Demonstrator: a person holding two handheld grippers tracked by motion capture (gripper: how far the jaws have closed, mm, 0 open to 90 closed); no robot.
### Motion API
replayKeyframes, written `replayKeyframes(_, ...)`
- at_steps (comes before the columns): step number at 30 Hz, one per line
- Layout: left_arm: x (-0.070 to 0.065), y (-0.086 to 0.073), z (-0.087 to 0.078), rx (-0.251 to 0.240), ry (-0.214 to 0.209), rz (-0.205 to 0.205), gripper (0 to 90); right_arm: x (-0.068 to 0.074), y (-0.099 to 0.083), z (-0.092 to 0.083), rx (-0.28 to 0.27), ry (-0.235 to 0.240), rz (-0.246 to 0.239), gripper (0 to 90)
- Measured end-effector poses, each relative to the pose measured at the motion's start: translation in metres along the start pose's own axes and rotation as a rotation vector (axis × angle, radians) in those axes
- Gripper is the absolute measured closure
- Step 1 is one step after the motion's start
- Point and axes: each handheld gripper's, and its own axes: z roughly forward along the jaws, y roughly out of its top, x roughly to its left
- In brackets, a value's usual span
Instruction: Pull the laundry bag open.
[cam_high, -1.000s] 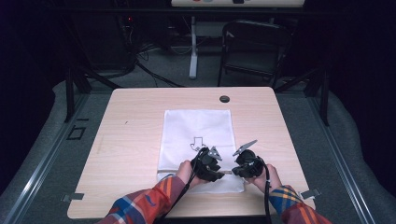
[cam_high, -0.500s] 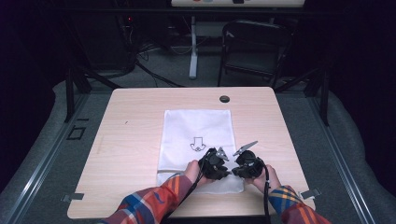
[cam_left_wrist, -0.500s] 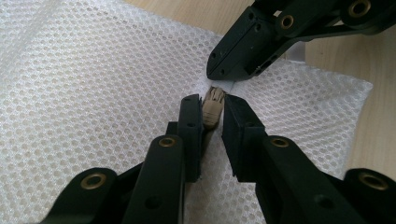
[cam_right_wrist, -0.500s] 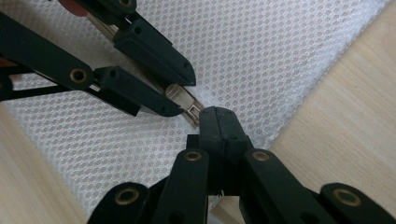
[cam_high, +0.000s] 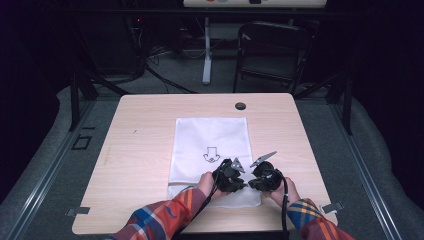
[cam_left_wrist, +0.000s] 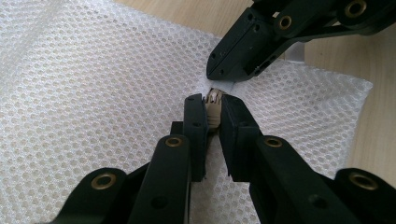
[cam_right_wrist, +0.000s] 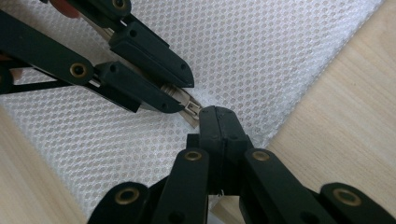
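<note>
Pinching zipper pull: left gripper; right gripper fingers clamped on mesh bag; table bare around.

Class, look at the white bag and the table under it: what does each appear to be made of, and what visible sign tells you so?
White bag: seemingly synthetic mesh fabric, matt; a regular honeycomb of small holes covers it. Table: probably wood or wood-look laminate, smooth, pale; faint straight grain lines show in the right gripper view.
</note>
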Motion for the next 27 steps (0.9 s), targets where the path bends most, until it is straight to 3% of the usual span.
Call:
replayKeyframes(17,0.0015,-0.0007,-0.0026,0.016,-0.012,0.018,80.9,0.0004,0.0003,-0.0007,0.011,0.004,0.015,90.0)
replayKeyframes(21,0.0029,-0.0003,0.0013,0.003,-0.022,0.008,79.8,-0.0022,0.0001,-0.0002,0.005,0.019,0.039,90.0)
replayKeyframes(27,0.0008,0.0004,0.0017,-0.001,-0.006,0.013,81.5,-0.0002,0.0001,0.0010,-0.012,0.014,0.051,90.0)
